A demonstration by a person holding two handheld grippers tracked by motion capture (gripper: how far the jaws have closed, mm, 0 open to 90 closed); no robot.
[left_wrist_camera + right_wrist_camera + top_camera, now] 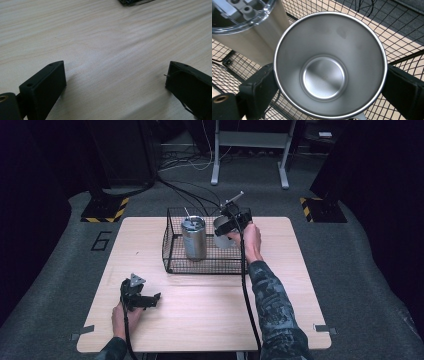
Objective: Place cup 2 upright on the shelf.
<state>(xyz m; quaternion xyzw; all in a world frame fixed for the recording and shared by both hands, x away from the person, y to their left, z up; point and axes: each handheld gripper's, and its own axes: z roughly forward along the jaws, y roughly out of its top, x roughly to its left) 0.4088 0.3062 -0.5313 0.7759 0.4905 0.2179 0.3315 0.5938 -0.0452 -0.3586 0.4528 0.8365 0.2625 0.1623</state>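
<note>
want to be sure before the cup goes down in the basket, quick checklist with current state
1. Right gripper jaws on both sides of the steel cup: ok.
2. Cup upright, mouth up, nothing inside: ok.
3. Cup over the wire basket: ok.
4. Gap to the lidded tumbler standing in the basket: cannot tell, looks close.
5. Left gripper open, on the table, apart from the basket: ok.

The high view looks forward and down over the whole bench [200,320]; the left gripper view skims it closely; the right gripper view peers straight down into the cup [329,67], inside the wire basket [172,245] at the high view's centre
</note>
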